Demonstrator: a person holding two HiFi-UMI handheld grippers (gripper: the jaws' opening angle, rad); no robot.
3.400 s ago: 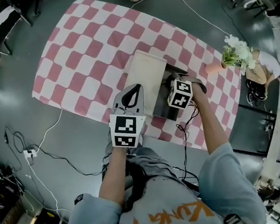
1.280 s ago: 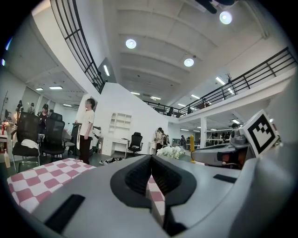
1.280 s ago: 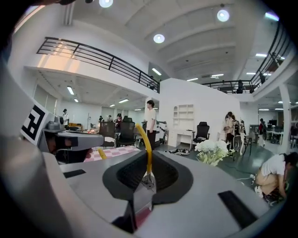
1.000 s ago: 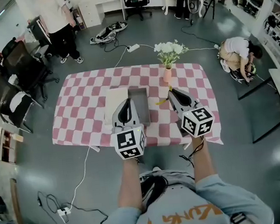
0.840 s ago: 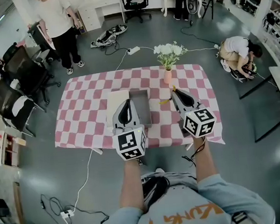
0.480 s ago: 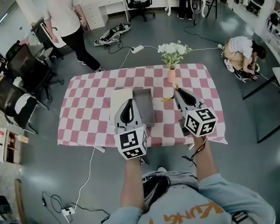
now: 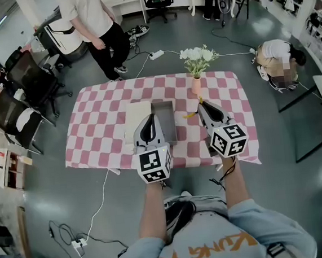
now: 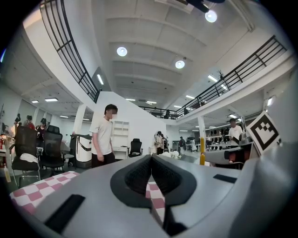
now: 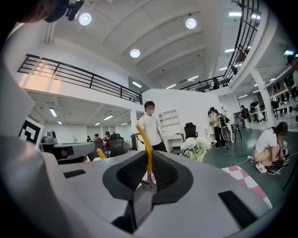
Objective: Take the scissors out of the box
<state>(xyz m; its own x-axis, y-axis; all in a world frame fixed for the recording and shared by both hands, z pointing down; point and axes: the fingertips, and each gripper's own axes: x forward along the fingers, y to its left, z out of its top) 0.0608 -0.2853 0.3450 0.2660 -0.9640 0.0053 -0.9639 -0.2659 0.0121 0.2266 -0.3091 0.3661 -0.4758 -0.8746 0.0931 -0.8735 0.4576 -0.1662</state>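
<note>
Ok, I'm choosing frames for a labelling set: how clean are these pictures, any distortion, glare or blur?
Head view: fisheye curving the room around the checkered table, even light, sharp. Left gripper view: black corners, ceiling lamps blown out, the left tool filling the lower half. Right gripper view: same dark rim, bowed railing, the scissors in the right tool crisp.

The left tool [image 8: 150, 162] and right tool [image 9: 148, 160] are pale grey with black pads, and each bears a black-and-white square-marker cube. The scissors [image 9: 147, 148] in the right tool have yellow handles. Ahead of the left tool, the box [image 7: 168, 119] looks dark grey inside with a cream lid. Under both tools the counter [image 7: 98, 126] is pink-and-white check. Beyond the right tool, a pinkish vase [image 7: 196, 86] holds white flowers [image 7: 197, 57].
</note>
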